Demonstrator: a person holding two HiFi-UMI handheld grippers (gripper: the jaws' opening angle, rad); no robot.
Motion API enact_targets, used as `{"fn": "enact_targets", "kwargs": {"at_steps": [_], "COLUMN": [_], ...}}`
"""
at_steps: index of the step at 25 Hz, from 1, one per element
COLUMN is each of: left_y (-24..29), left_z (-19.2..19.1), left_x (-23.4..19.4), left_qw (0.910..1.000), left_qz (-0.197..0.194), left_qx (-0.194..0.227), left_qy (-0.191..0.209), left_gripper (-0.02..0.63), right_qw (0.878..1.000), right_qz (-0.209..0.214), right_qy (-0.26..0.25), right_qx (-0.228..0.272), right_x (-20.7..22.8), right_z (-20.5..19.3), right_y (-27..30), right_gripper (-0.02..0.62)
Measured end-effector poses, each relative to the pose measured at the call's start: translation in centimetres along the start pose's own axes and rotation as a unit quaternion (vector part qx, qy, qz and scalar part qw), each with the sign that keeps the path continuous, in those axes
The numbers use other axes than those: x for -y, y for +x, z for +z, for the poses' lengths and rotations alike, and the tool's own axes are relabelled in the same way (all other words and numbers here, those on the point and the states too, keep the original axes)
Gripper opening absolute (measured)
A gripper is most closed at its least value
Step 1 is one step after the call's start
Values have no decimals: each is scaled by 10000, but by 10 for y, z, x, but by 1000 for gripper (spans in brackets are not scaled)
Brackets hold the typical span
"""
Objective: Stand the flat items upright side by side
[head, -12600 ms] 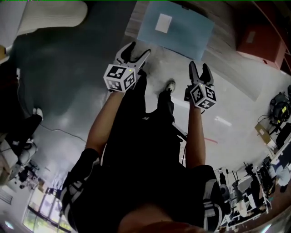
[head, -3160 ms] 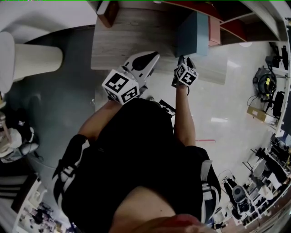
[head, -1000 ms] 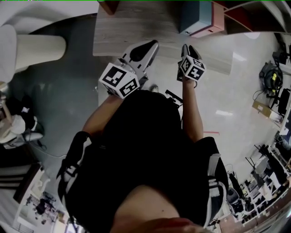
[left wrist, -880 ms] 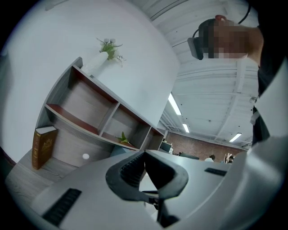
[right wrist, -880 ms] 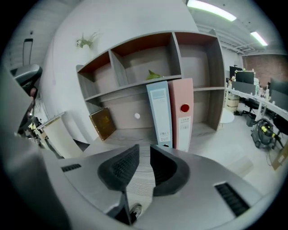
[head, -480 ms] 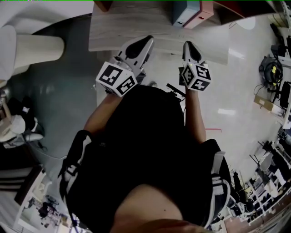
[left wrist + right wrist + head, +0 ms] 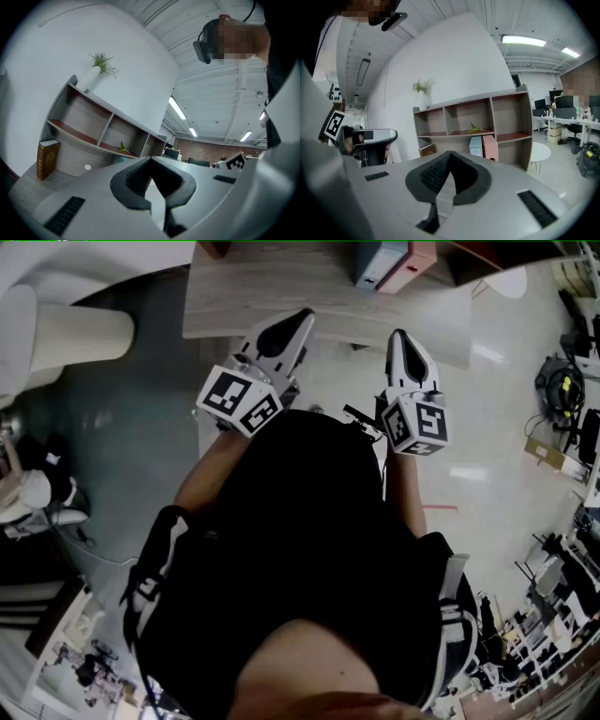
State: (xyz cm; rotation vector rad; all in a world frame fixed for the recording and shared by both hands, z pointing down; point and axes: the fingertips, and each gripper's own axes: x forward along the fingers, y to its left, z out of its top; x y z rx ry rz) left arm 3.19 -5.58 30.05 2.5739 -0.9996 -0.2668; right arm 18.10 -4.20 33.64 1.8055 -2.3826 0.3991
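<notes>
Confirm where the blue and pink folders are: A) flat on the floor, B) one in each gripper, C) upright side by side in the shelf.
C: the blue folder and pink folder stand upright, side by side, in the shelf's lower row.

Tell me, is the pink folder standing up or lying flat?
Standing up. The pink folder stands tall and upright beside the blue folder, in the bottom row of the shelf.
</notes>
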Motion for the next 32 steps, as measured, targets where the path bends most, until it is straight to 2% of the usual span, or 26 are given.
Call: {"fn": "enact_targets", "kwargs": {"at_steps": [5, 15, 32], "left_y": [-5, -4, 8], "left_z": [4, 5, -2], "left_x": [0, -4, -3], "left_qw": [10000, 10000, 10000], "left_qz": [-8, -25, -60], "left_qx": [12, 5, 14], "left_qy": [17, -3, -45], "left_gripper": [22, 23, 21], "right_qw": [9999, 10000, 10000], "right_qz": [22, 43, 13], "right_qy": [100, -24, -13], "right_qx": [29, 0, -26], "right_x": [-4, -10, 2], "right_z": [1, 2, -1], "right_y": [-2, 1, 4], "right_gripper": [25, 25, 25]}}
